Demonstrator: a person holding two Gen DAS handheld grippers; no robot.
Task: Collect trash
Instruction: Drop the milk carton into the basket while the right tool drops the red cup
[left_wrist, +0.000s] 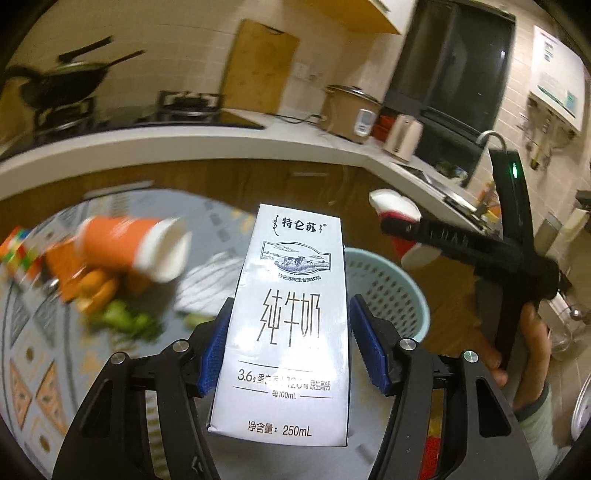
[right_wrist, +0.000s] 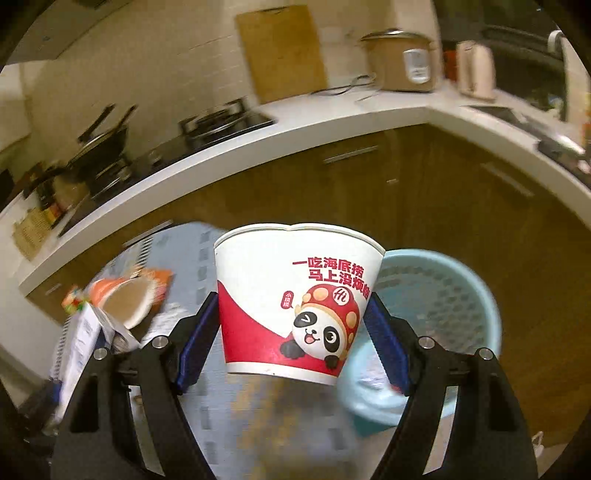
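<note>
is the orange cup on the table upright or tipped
Tipped. The orange cup lies on its side on the table, its white open end facing right in the left wrist view.

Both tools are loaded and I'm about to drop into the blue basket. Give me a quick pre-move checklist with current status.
1. Left tool grips the milk carton on both sides: ok.
2. Right tool grips the panda paper cup: ok.
3. Blue basket in view, mouth open: ok.
4. Carton over the basket mouth: not ok, the basket sits behind and to its right.
5. Cup over the basket mouth: cannot tell.
6. Trash left on the table, orange cup and scraps: not ok, still to collect.
</note>
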